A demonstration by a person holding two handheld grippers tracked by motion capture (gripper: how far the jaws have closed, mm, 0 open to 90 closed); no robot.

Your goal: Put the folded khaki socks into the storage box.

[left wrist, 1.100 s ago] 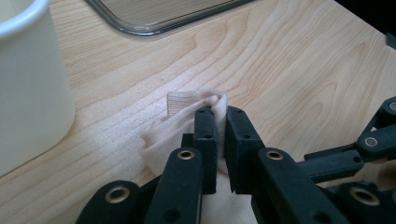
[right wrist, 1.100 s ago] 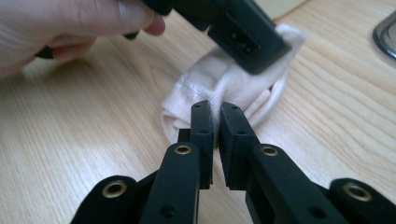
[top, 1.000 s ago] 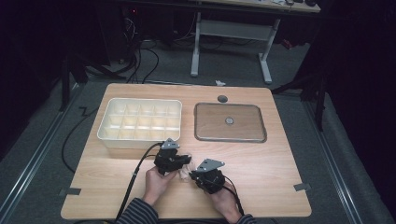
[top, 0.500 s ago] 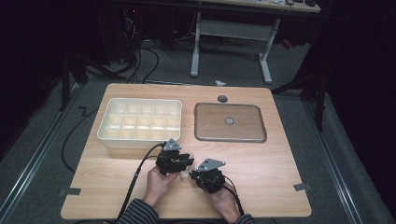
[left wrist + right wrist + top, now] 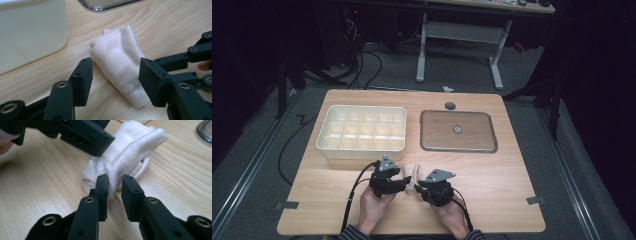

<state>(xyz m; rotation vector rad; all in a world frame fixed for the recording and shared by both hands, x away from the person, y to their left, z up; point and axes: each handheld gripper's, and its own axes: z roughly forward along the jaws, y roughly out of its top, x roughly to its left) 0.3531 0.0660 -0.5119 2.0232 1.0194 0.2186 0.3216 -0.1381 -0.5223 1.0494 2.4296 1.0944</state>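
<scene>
Right now we have a folded pale-pink fabric sock (image 5: 121, 62) lying on the light wooden table (image 5: 512, 200), near the middle of its near edge, between our 2 hands. The left tongs (image 5: 115, 81) have just been opening; their black pads stand well apart on either side of the sock without pressing on it, so they hold nothing. The right tongs (image 5: 114, 195) have also just been opening, but only a little: a narrow gap shows between the pads, with a fold of the sock at or just beyond their tips, and we judge it no longer pinched.

We see 3 risks from here. With both tongs released, the fold may spring loose and the sock unroll, since nothing holds it together. If either tongs close again too shallow, they may catch just 1 layer and drag the bundle open as it lifts. And the 2 tongs sit close together over the same small thing, so a hasty move could knock 1 against the other or shove the sock aside.

For room, the white plastic compartment tray (image 5: 362, 131) stands just beyond the sock toward the far left corner, its near wall close to the left tongs. The flat grey metal lid with a small centre knob (image 5: 458, 131) lies to the far right, well apart. Toward the near right corner the table offers open wood; the near edge lies just behind our hands.
</scene>
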